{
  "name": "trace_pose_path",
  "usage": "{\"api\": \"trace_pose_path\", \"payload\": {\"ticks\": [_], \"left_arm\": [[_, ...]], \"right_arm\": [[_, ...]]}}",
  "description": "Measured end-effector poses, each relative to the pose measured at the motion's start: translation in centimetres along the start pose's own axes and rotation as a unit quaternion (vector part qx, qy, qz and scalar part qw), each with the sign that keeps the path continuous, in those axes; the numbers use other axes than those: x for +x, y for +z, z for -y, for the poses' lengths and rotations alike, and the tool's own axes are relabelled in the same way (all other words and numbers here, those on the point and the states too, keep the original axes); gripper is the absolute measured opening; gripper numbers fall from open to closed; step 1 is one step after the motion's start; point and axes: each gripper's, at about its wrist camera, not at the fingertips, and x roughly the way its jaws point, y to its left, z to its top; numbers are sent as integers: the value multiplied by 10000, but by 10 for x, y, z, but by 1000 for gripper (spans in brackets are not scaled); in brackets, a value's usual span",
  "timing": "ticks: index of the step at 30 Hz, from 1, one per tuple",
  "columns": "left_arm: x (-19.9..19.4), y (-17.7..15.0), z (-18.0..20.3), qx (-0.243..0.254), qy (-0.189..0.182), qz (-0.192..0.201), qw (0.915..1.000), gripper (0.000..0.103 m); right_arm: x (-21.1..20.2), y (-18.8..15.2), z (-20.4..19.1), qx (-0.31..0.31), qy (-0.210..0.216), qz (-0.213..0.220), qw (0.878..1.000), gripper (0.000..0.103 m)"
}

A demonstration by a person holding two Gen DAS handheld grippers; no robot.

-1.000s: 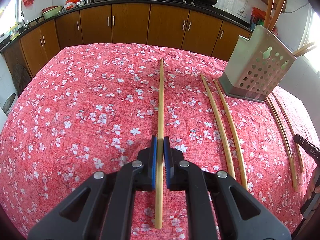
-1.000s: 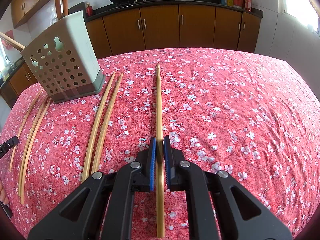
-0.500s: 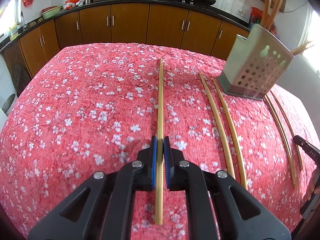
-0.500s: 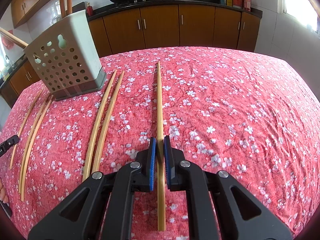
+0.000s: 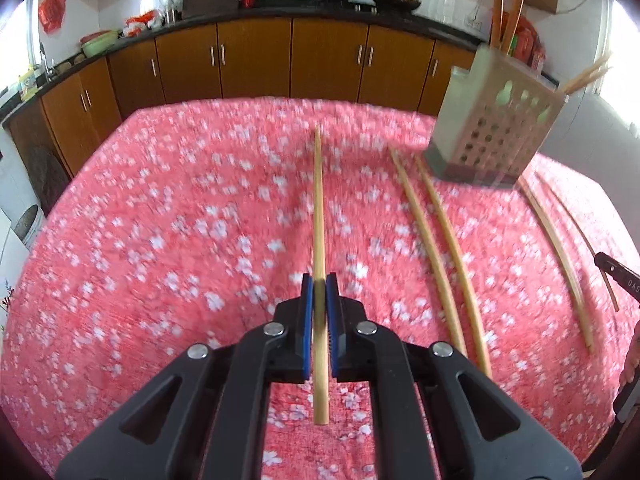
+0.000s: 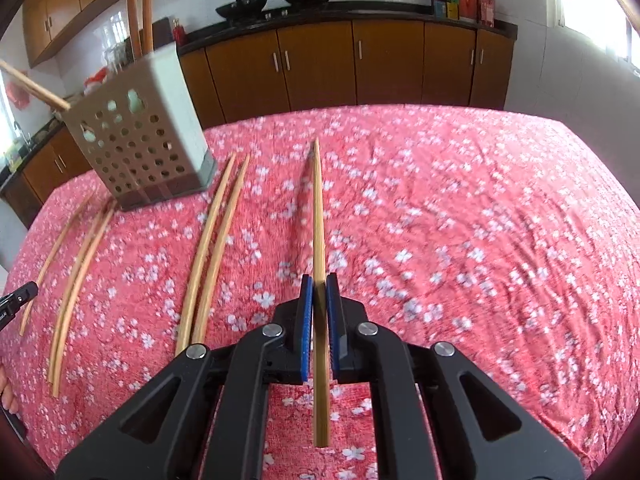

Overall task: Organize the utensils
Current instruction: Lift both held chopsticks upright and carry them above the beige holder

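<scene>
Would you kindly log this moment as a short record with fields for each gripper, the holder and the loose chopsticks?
left gripper: shut on a chopstick
right gripper: shut on a second chopstick
holder: perforated, standing on the red floral tablecloth, chopsticks already inside
loose chopsticks: one pair beside the holder, more on its far side

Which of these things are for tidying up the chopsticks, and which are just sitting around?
For the job:
left gripper, shut on one chopstick
right gripper, shut on another chopstick
perforated holder, chopsticks standing in it
loose chopsticks lying on the cloth

Just sitting around:
flowered tablecloth
woks on the counter
cupboards
</scene>
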Motion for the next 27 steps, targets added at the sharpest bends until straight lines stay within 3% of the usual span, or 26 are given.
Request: {"api": "trace_pose_path", "payload": {"ticks": [11, 22, 27], "left_arm": [[-75, 48, 2, -202, -180, 1183, 9926, 8], [-100, 72, 4, -236, -369, 1481, 9880, 7], [-111, 78, 9, -80, -571, 1538, 9864, 7]], "right_arm": [[-64, 33, 8, 213, 88, 1105, 9936, 8], [-79, 45, 5, 243, 191, 1466, 9887, 8], [-96, 56, -3, 246, 464, 1640, 9851, 8]]}}
